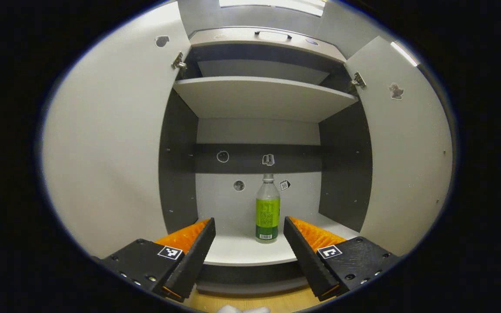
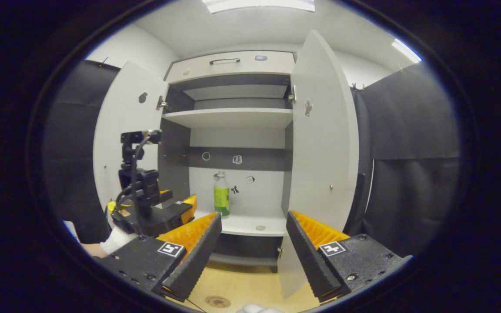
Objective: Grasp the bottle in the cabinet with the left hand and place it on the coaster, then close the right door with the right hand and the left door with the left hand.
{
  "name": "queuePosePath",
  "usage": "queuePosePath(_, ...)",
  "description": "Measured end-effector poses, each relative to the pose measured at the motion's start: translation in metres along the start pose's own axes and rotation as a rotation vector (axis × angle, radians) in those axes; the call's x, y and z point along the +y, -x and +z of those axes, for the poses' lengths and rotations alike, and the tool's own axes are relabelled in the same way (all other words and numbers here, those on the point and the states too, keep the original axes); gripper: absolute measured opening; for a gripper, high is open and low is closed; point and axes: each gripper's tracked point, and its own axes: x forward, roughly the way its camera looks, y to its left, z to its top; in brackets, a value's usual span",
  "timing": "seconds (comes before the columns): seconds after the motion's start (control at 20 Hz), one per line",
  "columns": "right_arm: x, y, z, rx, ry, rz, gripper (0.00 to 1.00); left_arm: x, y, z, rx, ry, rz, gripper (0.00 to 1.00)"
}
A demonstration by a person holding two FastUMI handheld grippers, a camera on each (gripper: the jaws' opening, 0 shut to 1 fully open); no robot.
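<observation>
Bottle [image 1: 268, 208] stands upright on the lower shelf [image 1: 237, 250] of the open cabinet [image 1: 259, 98], long axis vertical, cap up at 12 o'clock, base on the shelf, label facing out toward the camera. It sits mid-shelf, apart from the back wall stickers and both side panels, so there is free room at 3 and 9 o'clock for fingers.

Left gripper [image 1: 249, 230] is spread wide and empty, well short of the bottle. In the left gripper view the bottle sits in the gap between the fingers, slightly toward the 3 o'clock finger. Looks lined up for a straight-in side grasp on the body, which suits a vertical cylinder. Not yet touching.

Right gripper [image 2: 254, 226] is also wide open and empty, held back from the cabinet, with the right door [image 2: 322, 130] at about 1 o'clock from it. My read: parked there, ready for the door push.

Both doors swung fully out; left door [image 1: 111, 143] fills 9 o'clock in the left gripper view.

Round mark on the floor [image 2: 218, 301] at 6 o'clock in the right gripper view may be the coaster; too small to be sure.
</observation>
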Motion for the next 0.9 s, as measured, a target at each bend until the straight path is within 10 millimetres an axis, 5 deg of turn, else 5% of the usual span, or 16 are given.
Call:
queuePosePath(0.2, -0.001, -0.01, -0.002, 0.019, 0.028, -0.013, 0.98, -0.013, -0.066, -0.013, -0.01, 0.0, 0.002, 0.97)
queuePosePath(0.45, 0.003, -0.025, -0.014, 0.057, 0.054, -0.004, 0.98, -0.027, -0.124, -0.034, 0.014, 0.0, 0.007, 0.96)
queuePosePath(0.8, -0.003, -0.033, -0.027, 0.092, 0.052, -0.006, 0.98, -0.032, -0.161, -0.055, 0.053, -0.011, 0.021, 0.96)
queuePosePath(0.9, -0.006, -0.032, -0.028, 0.094, 0.048, -0.012, 0.98, -0.029, -0.161, -0.059, 0.071, -0.005, 0.031, 0.89)
